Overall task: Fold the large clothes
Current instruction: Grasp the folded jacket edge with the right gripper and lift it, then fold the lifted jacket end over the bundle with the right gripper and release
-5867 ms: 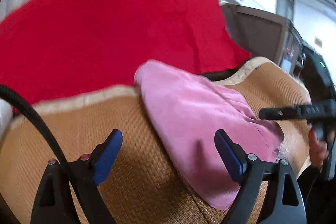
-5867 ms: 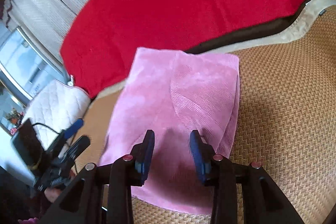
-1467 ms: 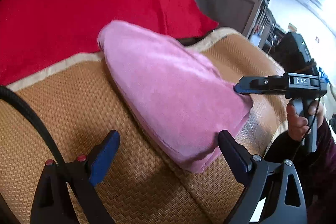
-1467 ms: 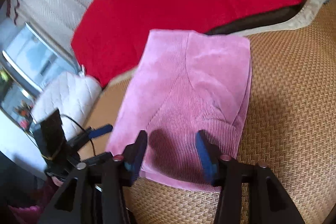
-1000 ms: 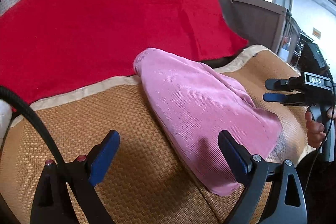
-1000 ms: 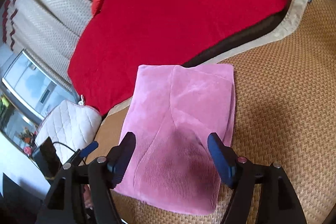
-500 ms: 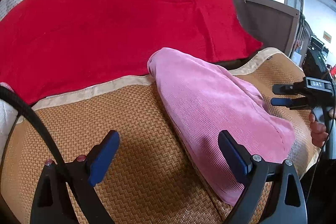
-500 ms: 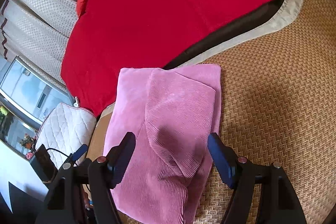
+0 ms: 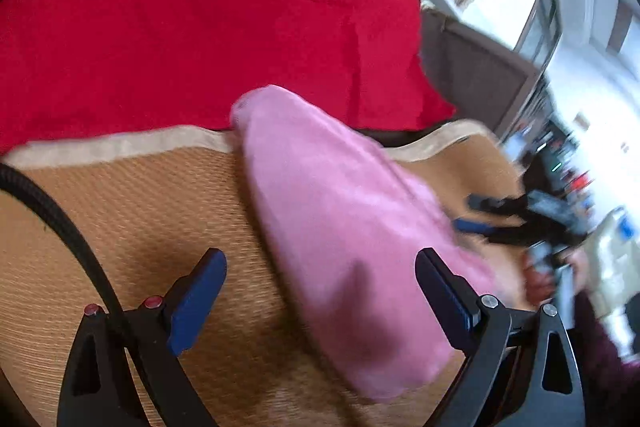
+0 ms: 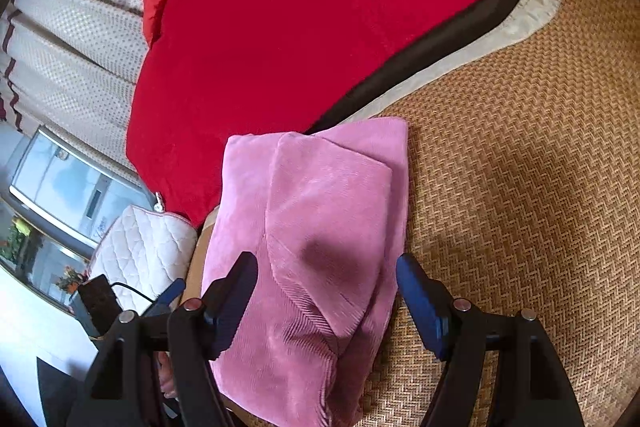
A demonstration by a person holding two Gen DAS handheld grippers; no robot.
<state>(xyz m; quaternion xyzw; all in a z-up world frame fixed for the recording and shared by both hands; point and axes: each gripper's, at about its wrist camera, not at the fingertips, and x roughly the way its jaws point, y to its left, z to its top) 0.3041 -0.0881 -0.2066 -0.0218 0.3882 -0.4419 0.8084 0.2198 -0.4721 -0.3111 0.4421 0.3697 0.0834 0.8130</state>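
Note:
A folded pink corduroy garment [image 10: 320, 227] lies on the woven tan mat [image 10: 520, 187]. In the right wrist view my right gripper [image 10: 324, 291] stands open, its blue pads on either side of the garment's near end without pressing it. The blurred left wrist view shows the same garment [image 9: 340, 227] running from the mat's cream border down toward the right. My left gripper [image 9: 320, 299] is open just above the garment's near corner and holds nothing. The right gripper [image 9: 480, 215] shows there at the garment's far right edge, a hand below it.
A red blanket [image 10: 320, 7] covers the surface behind the mat. A white quilted cushion [image 10: 140, 247] lies at the left, a window beyond it. A dark cabinet [image 9: 480, 67] stands at the right in the left wrist view.
My right gripper opened wider about a second ago, then sank closer over the garment's near end. The left wrist view has rolled and blurred, and the garment fills more of it.

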